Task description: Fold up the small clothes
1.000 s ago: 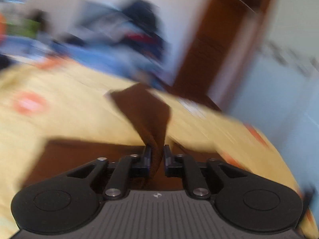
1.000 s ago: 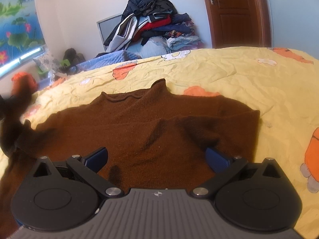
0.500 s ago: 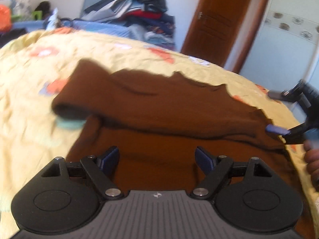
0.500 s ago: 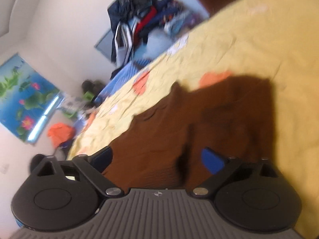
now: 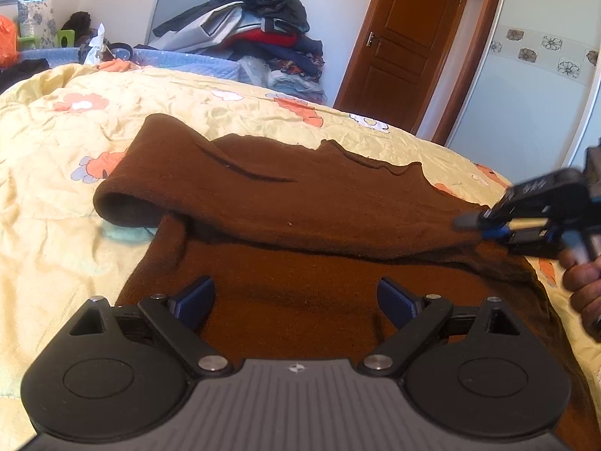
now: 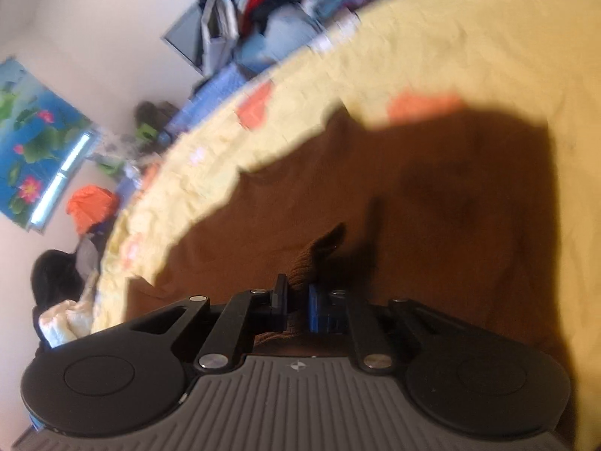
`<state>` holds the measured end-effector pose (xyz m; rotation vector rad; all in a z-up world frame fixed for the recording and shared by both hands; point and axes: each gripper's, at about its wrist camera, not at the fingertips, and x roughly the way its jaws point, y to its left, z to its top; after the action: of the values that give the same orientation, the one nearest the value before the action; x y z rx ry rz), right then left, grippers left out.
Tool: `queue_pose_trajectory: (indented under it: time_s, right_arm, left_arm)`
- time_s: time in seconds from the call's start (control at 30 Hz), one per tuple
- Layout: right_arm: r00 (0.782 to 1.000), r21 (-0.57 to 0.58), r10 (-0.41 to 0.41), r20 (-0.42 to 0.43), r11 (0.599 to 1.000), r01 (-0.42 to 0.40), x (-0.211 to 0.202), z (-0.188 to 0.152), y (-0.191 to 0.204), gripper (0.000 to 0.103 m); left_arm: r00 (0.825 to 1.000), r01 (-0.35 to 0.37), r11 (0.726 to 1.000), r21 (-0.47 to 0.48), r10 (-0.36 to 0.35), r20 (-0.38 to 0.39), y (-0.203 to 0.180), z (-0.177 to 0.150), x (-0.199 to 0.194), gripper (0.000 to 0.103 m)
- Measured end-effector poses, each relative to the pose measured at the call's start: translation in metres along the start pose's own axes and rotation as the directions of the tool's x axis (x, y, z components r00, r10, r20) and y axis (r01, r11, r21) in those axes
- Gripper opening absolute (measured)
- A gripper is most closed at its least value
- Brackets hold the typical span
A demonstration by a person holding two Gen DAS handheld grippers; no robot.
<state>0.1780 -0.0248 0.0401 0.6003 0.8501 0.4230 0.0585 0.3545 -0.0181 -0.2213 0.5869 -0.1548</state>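
The left tongs [image 5: 296, 300] fill the lower middle of the left wrist view, spread wide with nothing between their blue pads [image 5: 195, 298]; they hover just above the near part of a brown knitted sweater [image 5: 300, 203]. The right tongs [image 6: 298, 302], at the lower centre of the right wrist view, are pinched together on a bunched fold of that same sweater [image 6: 432, 225], and a tuft of knit pokes up between the fingers; this view is tilted and blurred. In the left wrist view the right tongs [image 5: 477, 221] also show at the right edge, blurred, their tips at the sweater's right edge, with part of a hand [image 5: 582, 282] below them.

The sweater lies spread across the middle of a bed under a yellow bedspread [image 5: 56, 173] printed with orange flowers; one sleeve is folded across the body from the right, its open cuff [image 5: 124, 206] resting at centre left, just beside the garment's left edge; a patch of pale blue-green shows beneath the cuff.

Beyond the bed, at upper centre, a heap of clothes [image 5: 263, 30] leans against a white wall, with a grey panel [image 5: 169, 3] behind it; a brown wooden door [image 5: 405, 37] stands at upper right. In the right wrist view a blue poster with pink flowers [image 6: 33, 139] hangs at the left edge.
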Motion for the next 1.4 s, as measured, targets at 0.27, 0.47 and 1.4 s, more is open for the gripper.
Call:
queue_pose_trajectory:
  time_s: [0.27, 0.47, 1.4]
  right_arm:
    - [0.974, -0.100, -0.192, 0.123, 0.974, 0.205, -0.069, 0.046, -0.030, 0.017]
    - [0.959, 0.055, -0.256, 0.119, 0.967, 0.251, -0.063, 0.027, -0.088, 0.047]
    - [0.969, -0.051, -0.171, 0.176, 0.982, 0.183, -0.084, 0.000, -0.070, 0.068]
  left_arm:
    - [1.000, 0.008, 1.000, -0.005, -0.008, 0.001, 0.001, 0.000, 0.000, 0.097]
    - [1.000, 0.000, 1.000, -0.021, 0.000, -0.010, 0.003, 0.008, -0.006, 0.097]
    - [0.990, -0.129, 0.991, -0.034, 0.126, -0.070, 0.056, 0.081, 0.032, 0.059]
